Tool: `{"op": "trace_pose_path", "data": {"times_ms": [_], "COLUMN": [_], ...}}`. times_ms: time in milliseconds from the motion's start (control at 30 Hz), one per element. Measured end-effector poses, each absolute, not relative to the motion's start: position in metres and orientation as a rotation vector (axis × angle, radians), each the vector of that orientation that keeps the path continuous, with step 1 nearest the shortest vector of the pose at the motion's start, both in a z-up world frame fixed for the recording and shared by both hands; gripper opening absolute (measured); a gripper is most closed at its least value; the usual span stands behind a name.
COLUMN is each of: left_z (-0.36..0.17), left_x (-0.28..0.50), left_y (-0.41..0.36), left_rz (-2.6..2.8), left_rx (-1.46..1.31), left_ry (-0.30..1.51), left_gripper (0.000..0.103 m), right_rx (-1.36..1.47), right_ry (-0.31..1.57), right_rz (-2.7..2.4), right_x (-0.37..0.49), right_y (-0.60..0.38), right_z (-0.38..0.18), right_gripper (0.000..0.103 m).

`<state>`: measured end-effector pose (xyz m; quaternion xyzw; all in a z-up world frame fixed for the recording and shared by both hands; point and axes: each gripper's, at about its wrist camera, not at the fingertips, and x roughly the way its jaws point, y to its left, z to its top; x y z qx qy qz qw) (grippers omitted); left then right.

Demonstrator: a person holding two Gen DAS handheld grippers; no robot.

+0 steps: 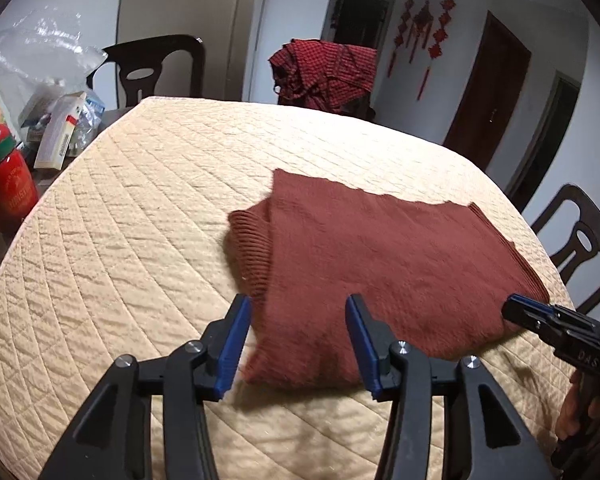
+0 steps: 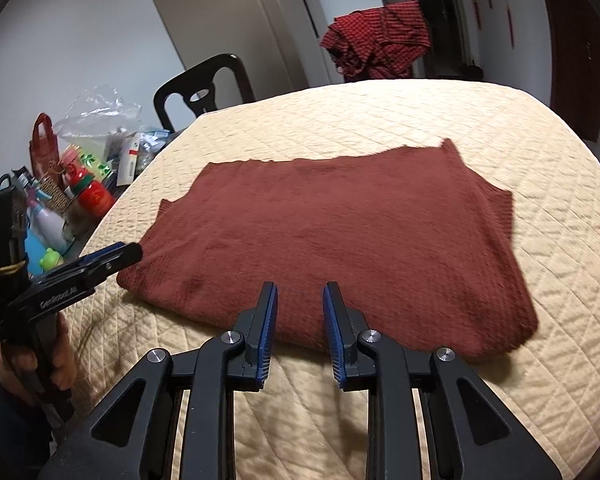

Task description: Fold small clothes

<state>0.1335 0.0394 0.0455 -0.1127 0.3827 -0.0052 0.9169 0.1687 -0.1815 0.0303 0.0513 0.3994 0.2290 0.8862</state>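
A rust-brown knitted garment lies folded flat on the cream quilted table cover. My left gripper hovers open over the garment's near left corner, its blue pads wide apart and nothing pressed between them. My right gripper stands open with a narrow gap at the garment's near edge, the cloth lying beyond the fingertips. In the left wrist view the right gripper pokes in at the garment's right edge. The right wrist view shows the left gripper at the garment's left corner, held by a hand.
A red checked cloth hangs over a chair at the table's far side. Dark chairs stand around. Left of the table are a red bottle, a clear plastic bag and boxes.
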Motion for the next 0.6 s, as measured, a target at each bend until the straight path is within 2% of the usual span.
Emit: {"op": "trace_pose_path", "data": {"times_ms": [233,600], "left_z": [0.017,0.015], "left_x": [0.159,0.184], "left_y": [0.066,0.072], "left_rz": [-0.051,-0.068], "left_rx": [-0.387,-0.449], "left_ry": [0.857,0.837], "left_gripper": [0.053,0.053], "right_rx": [0.075,0.001], "right_ry": [0.837,0.839], "right_rz": [0.522,0.542], "right_x": [0.182,0.205], "right_y": [-0.156,-0.129], "right_z": [0.024,0.02], "right_gripper": [0.024,0.023]}}
